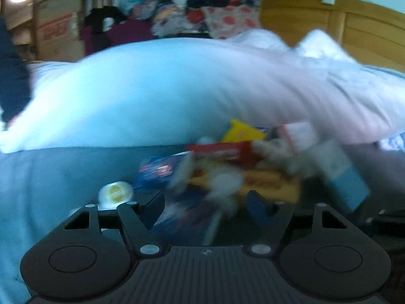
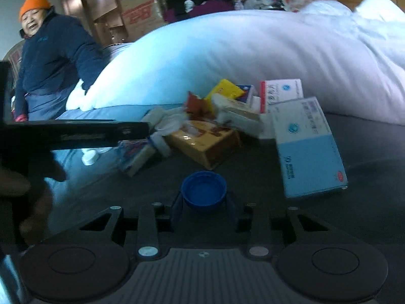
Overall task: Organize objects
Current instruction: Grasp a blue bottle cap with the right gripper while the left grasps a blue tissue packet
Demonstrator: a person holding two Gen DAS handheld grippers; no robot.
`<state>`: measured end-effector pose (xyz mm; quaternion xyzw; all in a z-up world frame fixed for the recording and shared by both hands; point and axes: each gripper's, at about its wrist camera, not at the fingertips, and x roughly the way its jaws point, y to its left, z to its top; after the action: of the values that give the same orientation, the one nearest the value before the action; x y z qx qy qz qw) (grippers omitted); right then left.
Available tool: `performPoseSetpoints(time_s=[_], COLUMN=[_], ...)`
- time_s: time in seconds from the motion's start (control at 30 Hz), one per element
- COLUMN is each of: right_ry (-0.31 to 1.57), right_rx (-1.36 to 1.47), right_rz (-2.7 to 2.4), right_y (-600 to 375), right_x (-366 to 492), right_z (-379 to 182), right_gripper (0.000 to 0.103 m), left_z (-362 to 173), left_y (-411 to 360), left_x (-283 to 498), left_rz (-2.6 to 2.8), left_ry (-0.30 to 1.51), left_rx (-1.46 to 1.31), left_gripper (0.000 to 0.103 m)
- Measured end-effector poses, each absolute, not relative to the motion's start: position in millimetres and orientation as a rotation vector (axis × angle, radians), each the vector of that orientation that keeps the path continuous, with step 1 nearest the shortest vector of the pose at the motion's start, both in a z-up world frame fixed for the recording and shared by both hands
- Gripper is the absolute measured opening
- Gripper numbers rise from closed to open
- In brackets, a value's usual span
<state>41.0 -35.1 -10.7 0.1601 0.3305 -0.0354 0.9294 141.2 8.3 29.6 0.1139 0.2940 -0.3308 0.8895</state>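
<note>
A heap of small packages lies on a dark bed sheet in front of a white duvet. It holds a pale blue medicine box (image 2: 310, 149), an orange box (image 2: 202, 141), a yellow packet (image 2: 224, 90), a red packet (image 1: 222, 152) and a blue packet (image 1: 162, 171). In the blurred left wrist view my left gripper (image 1: 206, 202) is open just before the heap, with nothing between its fingers. My right gripper (image 2: 203, 200) is shut on a blue bottle cap (image 2: 203, 188). The other gripper (image 2: 76, 133) reaches in from the left toward the heap.
A white round lid (image 1: 116, 192) lies left of the heap. The big white duvet (image 2: 240, 58) rises behind it. A person in a blue jacket and orange hat (image 2: 50, 58) stands at the bed's left. Cardboard boxes (image 2: 141, 12), piled clothes and a wooden headboard (image 1: 336, 30) are farther back.
</note>
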Motion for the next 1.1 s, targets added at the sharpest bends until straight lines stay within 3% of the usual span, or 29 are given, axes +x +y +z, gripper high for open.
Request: performPoseSetpoints(time_s=[0.23,0.6,0.67,0.73,0.8,1.1], right_ry=[0.682,0.655,0.664,0.678,0.681,0.677], right_rx=[0.324,0.335,0.336,0.346,0.354,0.326], right_rz=[-0.058,-0.058,-0.059,-0.063,-0.061,-0.055], right_y=[-37.0,-36.0,-36.3,-38.9,-40.7,-38.6], right_x=[49.2,47.2,48.3,51.5,52.7,55.1], right_z=[-21.1,-14.1,-15.7,-19.3,-20.8,-21.2], right_gripper=[0.04,0.04,0.04,0.041,0.041,0.041], left_z=[-9.5,26.6,35.8,36.0,32.8,-8.2], left_y=[-9.0,86.4,96.9,96.3,89.8,60.9], left_x=[152.4,106.4,105.2,105.7,109.0,153.9], left_rz=[-0.692,-0.67,-0.614,-0.56,-0.549,-0.543], left_ry=[0.745,0.769,0.719,0.643,0.595,0.689], left_rx=[0.215,0.281,0.276,0.313,0.352,0.323], left_gripper=[0.064,0.067,0.085,0.091,0.094,0.095])
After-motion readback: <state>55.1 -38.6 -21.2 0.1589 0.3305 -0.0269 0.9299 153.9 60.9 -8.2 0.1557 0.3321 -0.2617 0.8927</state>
